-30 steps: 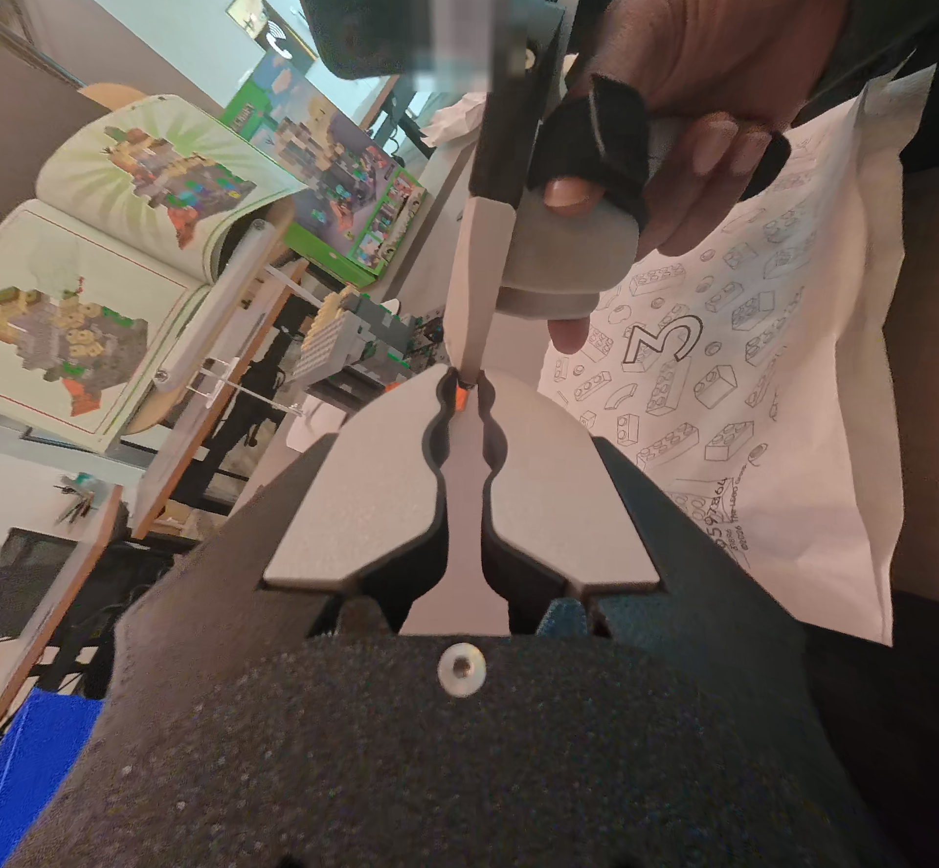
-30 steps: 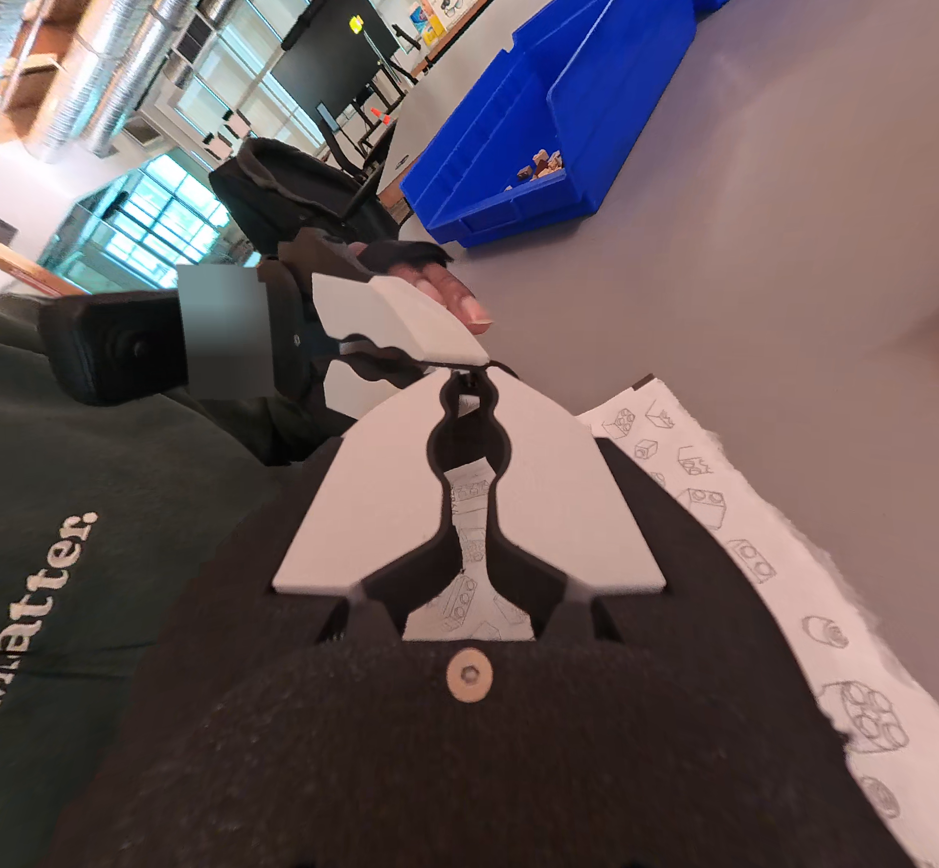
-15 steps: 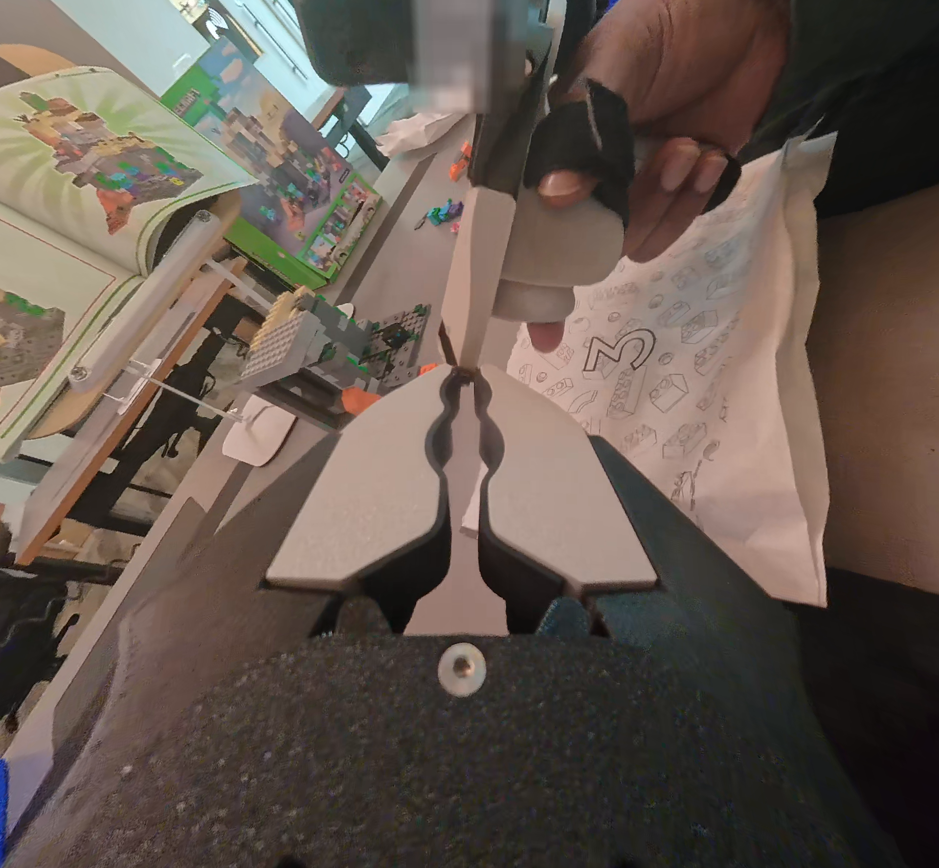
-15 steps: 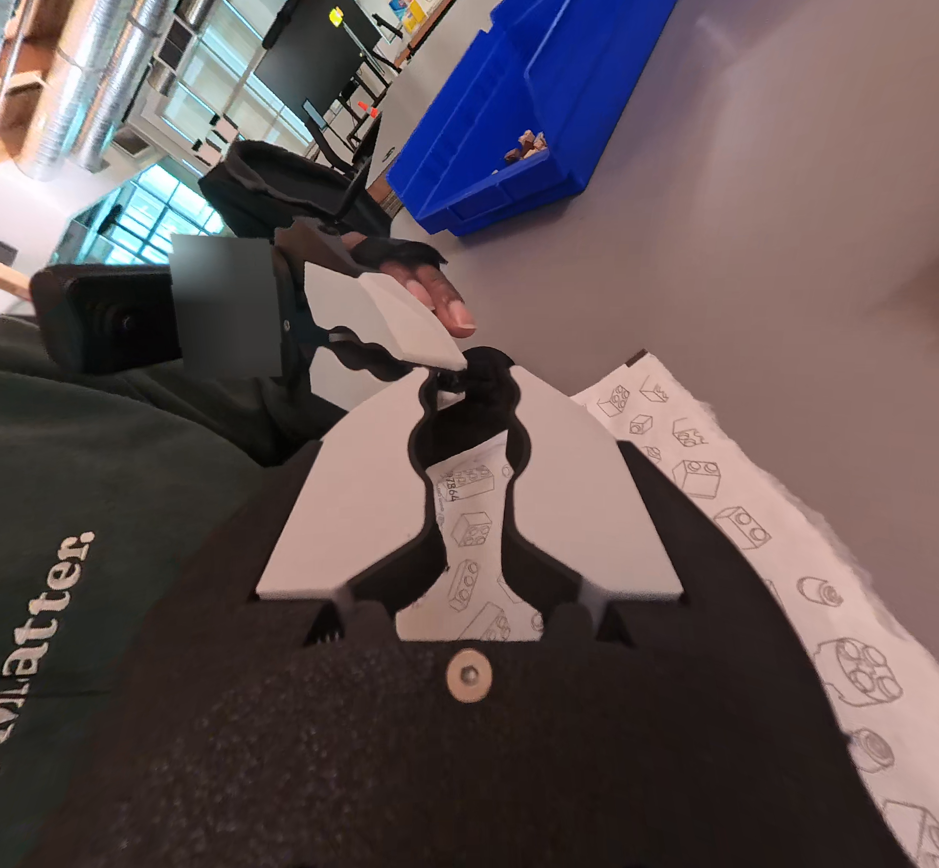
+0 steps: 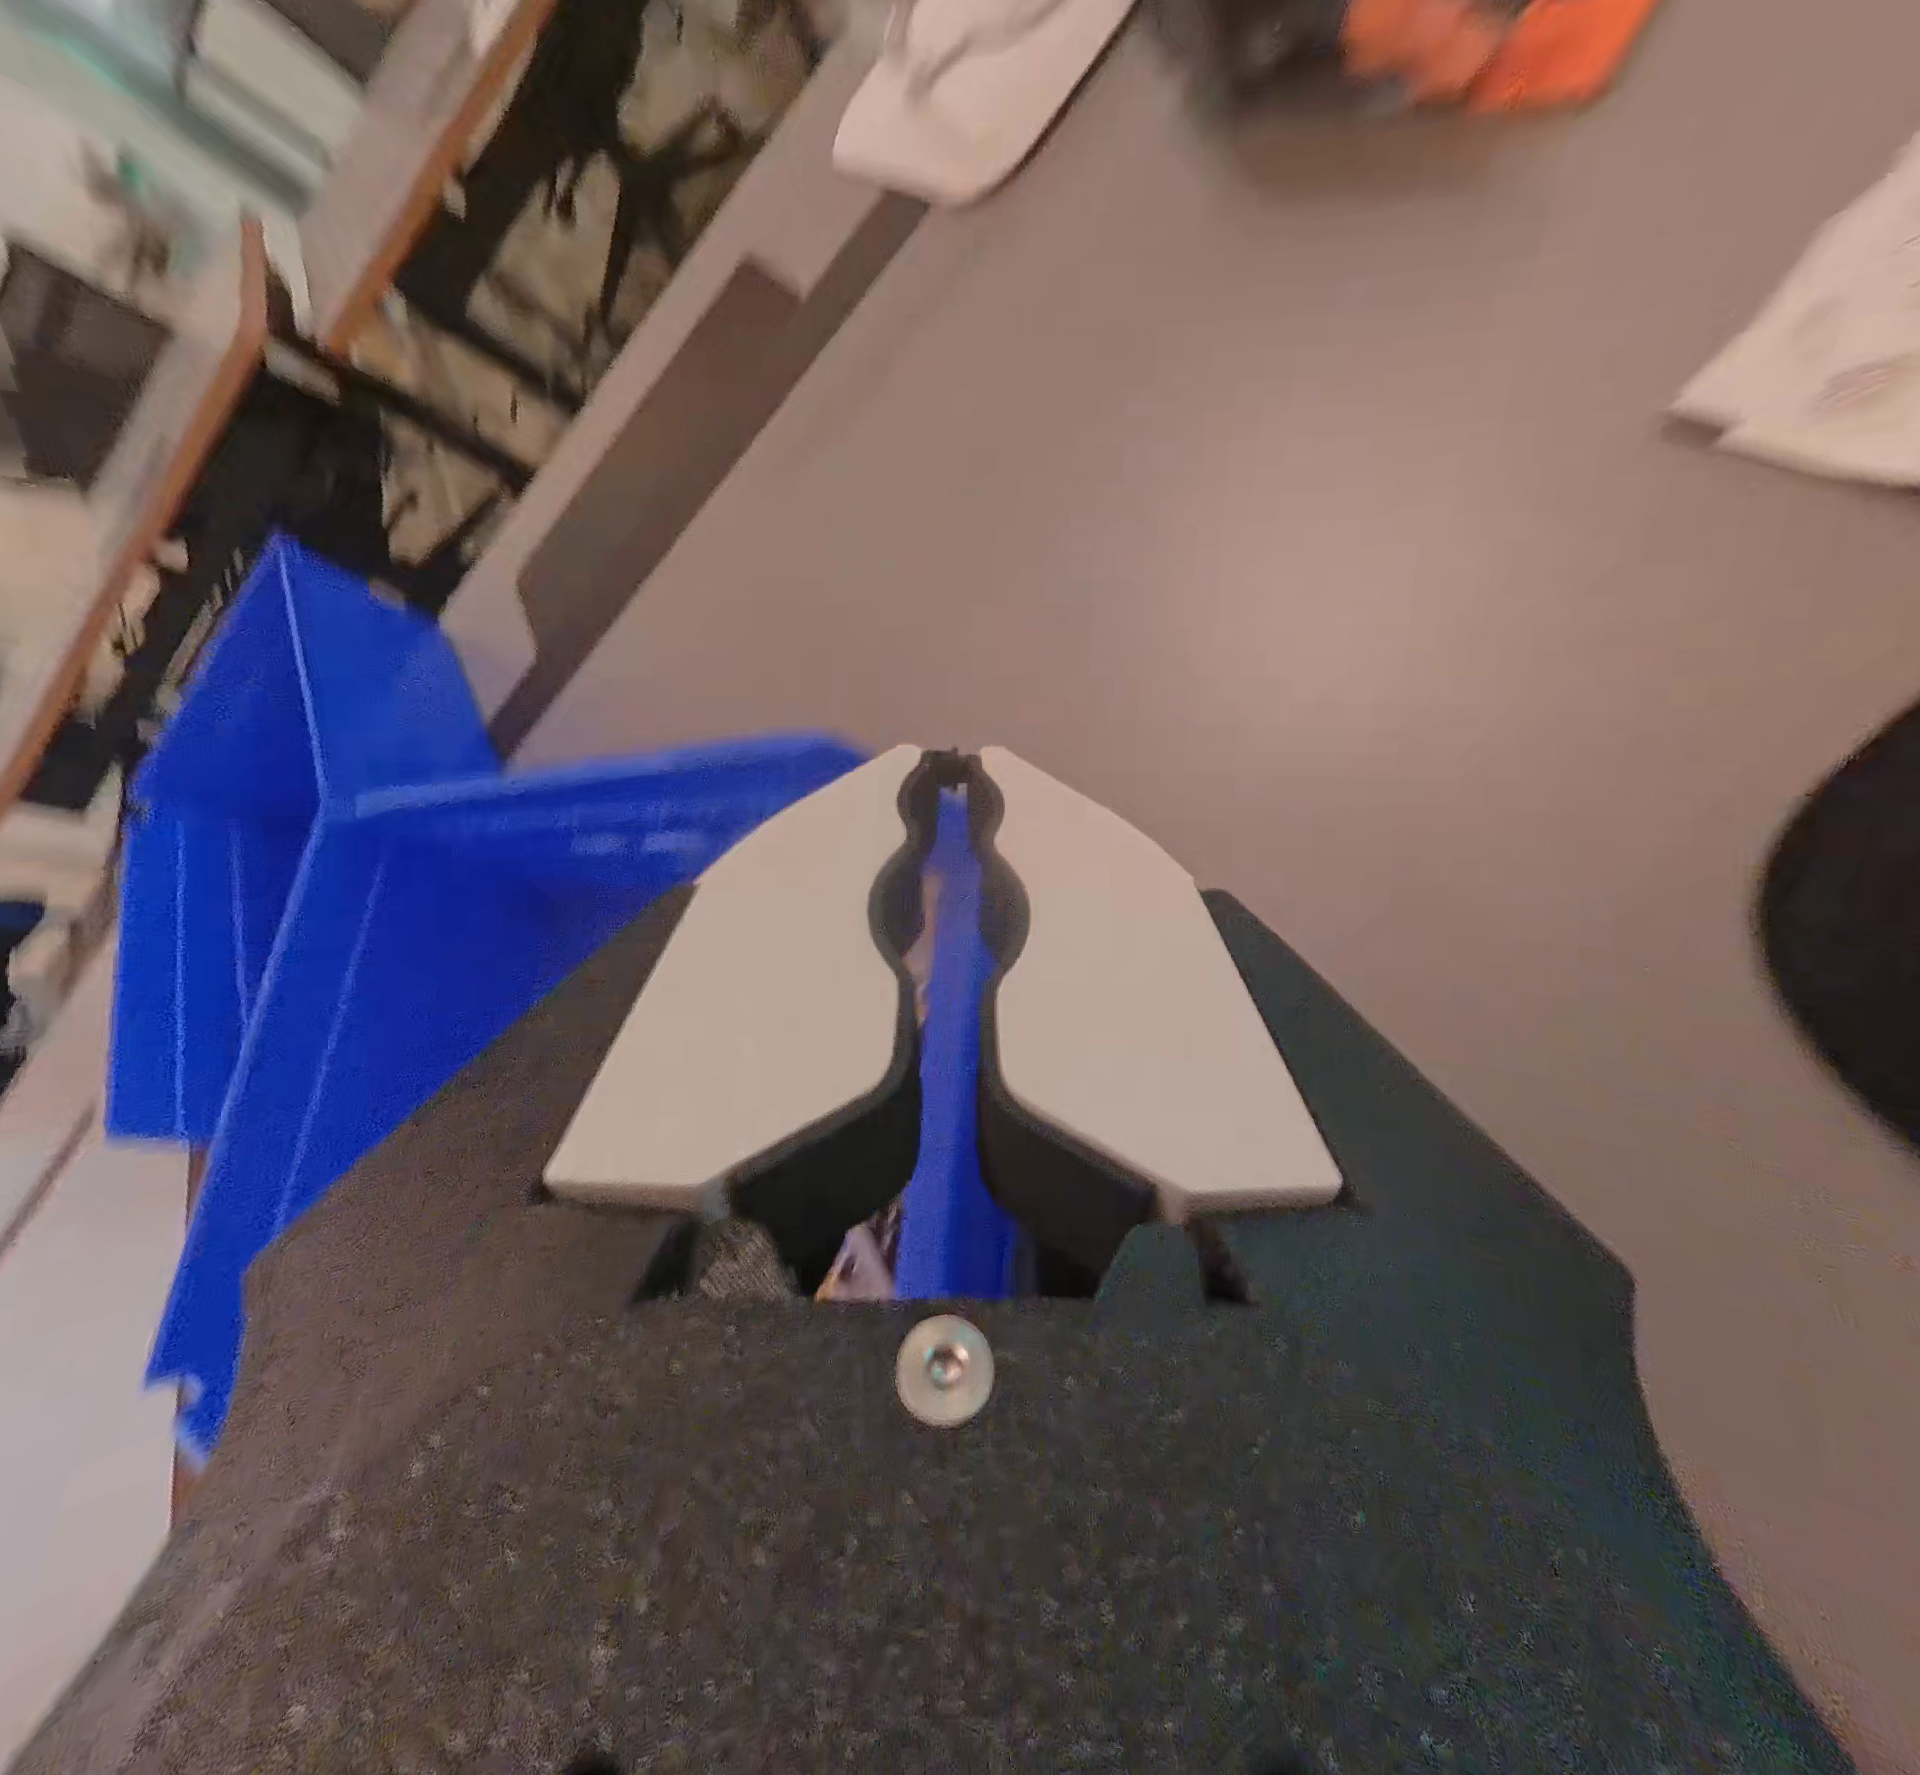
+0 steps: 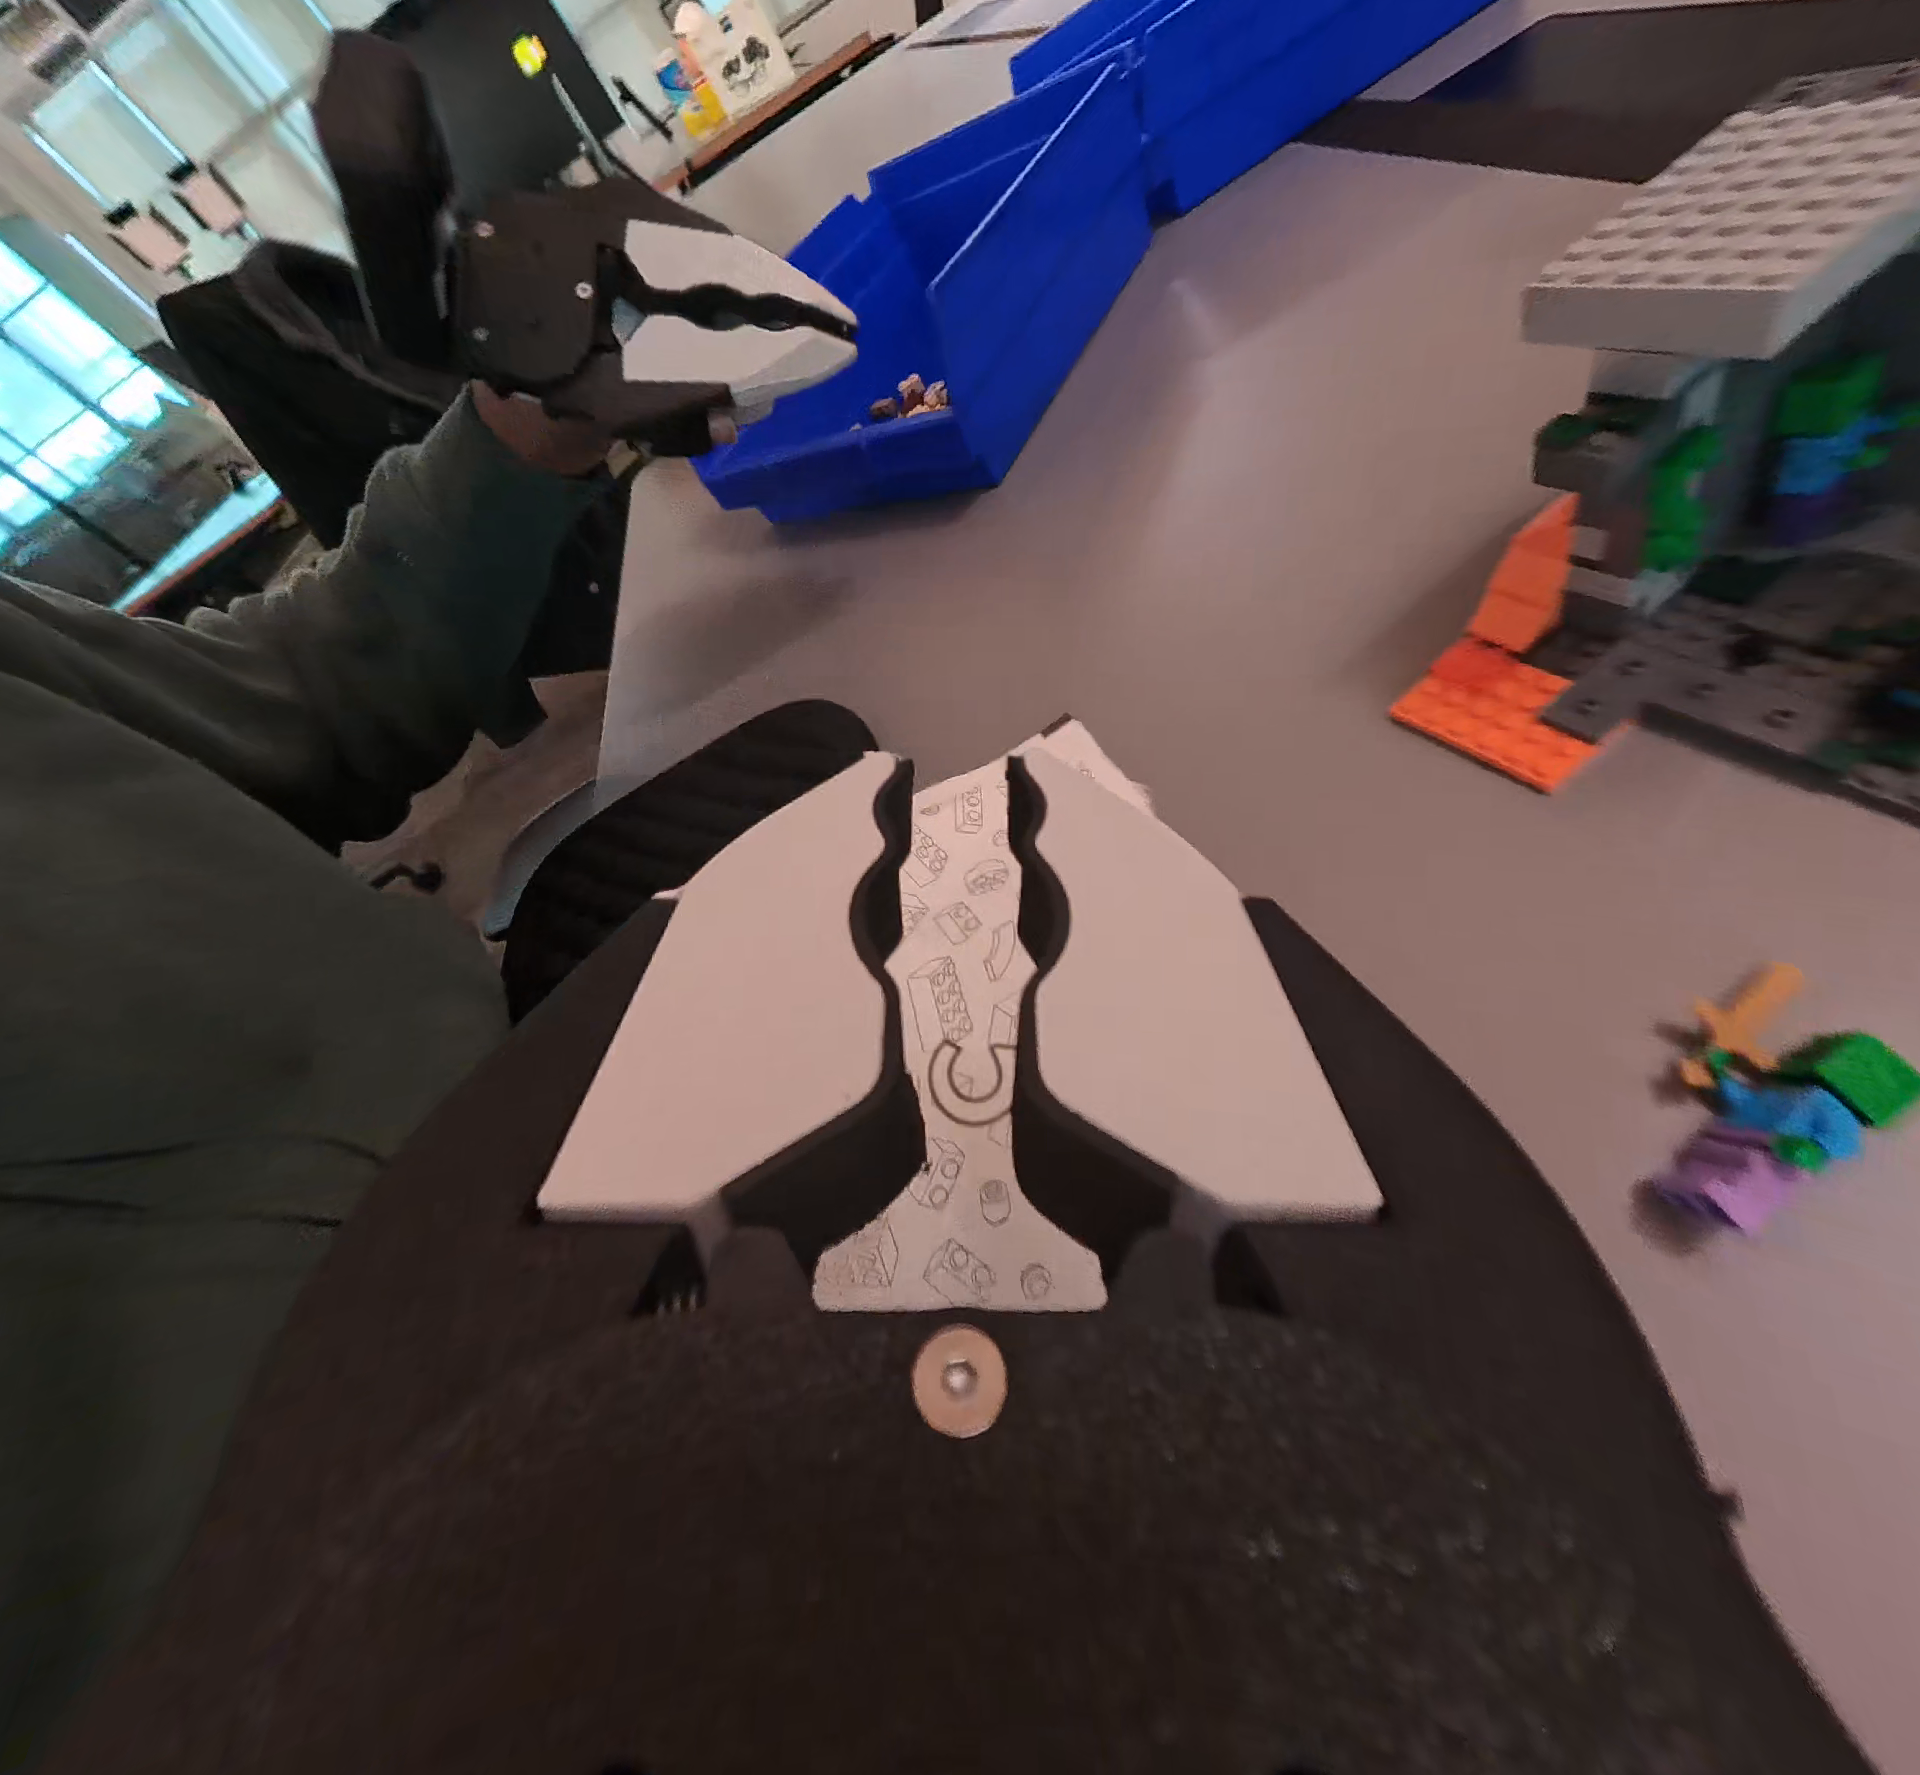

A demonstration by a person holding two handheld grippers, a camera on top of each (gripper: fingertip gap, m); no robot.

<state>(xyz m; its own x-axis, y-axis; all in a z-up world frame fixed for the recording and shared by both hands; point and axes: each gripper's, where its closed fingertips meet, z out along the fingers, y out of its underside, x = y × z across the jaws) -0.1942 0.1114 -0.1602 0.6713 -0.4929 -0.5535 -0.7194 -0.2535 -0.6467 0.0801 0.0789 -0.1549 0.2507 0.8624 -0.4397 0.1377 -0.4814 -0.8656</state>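
Left gripper pinched tight on tiny dark piece at fingertips, raised over front end of blue bin holding small brownish pieces, near tabletop left edge. Right gripper narrowly parted, holding nothing, above white printed paper bag at near edge. Brick-built model with orange base at right side; small colourful brick figure lying nearer, blurred
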